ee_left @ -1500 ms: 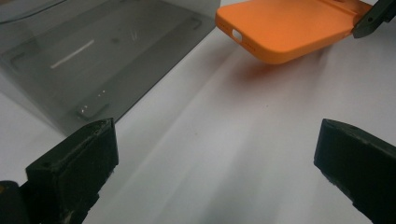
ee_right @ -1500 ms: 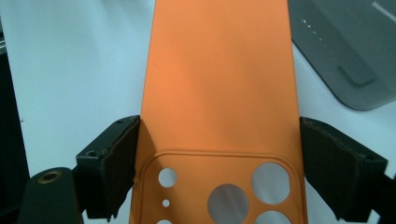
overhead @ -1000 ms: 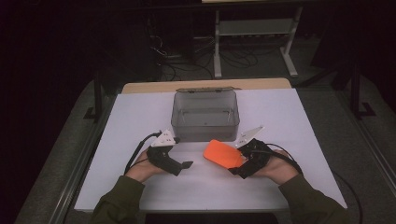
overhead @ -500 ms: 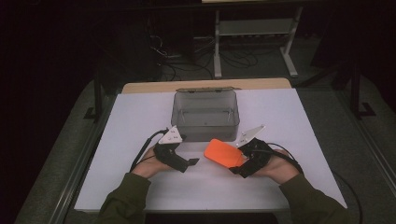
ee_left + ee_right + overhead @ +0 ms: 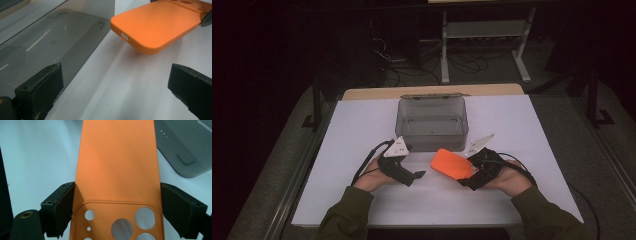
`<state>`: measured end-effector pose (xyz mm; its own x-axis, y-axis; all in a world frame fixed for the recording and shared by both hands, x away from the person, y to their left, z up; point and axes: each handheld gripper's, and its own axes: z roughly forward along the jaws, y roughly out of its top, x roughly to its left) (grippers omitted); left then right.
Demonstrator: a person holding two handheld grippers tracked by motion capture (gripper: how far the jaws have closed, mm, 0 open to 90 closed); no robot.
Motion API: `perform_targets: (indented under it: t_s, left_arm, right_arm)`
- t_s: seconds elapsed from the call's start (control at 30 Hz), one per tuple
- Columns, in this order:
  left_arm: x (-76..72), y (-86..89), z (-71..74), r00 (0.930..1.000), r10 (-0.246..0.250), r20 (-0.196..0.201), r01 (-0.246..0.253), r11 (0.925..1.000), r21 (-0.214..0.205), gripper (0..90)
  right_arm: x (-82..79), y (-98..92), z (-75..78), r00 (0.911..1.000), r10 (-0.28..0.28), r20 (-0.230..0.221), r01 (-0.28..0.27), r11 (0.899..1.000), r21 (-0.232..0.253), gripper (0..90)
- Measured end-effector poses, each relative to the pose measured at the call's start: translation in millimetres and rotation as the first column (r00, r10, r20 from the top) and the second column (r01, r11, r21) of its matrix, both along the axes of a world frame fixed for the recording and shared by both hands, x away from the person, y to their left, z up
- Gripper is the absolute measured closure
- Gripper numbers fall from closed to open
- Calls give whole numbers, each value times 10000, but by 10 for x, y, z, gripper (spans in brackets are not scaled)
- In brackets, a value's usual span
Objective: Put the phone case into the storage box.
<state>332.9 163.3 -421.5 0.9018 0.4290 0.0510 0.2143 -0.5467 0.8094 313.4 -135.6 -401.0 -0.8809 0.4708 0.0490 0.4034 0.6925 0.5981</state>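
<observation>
The right gripper is clamping the orange case near the box; the left gripper, jaws apart, is probably approaching, and should square up first.

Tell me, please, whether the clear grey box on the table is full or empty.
Empty. In the high view the grey box shows a bare floor, and the orange phone case sits outside it, clamped by the right gripper.

Lab / recording bench, dark room.
White table with a metal side rail, a white steel frame behind it, loose cables on the floor, surroundings unlit. No household stuff.
</observation>
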Motion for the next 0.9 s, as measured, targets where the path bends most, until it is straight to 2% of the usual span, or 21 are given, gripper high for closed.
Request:
perform_targets:
  t_s: [0.43,0.5,0.73,0.9]
  left_arm:
    - [-53,-31,-19,9958,-192,896,144,9984,547,0]
    - [-58,-32,-17,9940,-331,1046,249,9966,792,0]
    - [-75,-34,-12,9901,-344,1359,228,9960,859,0]
    - [-88,-38,-8,9848,-429,1682,258,9944,1026,0]
  right_arm:
    - [0,1,-1,10000,11,41,-10,10000,-71,153]
    - [2,2,-2,10000,-2,45,2,10000,-77,154]
    - [0,5,-6,10000,-20,28,20,10000,-75,153]
    - [1,6,-7,10000,-12,29,13,10000,-88,153]
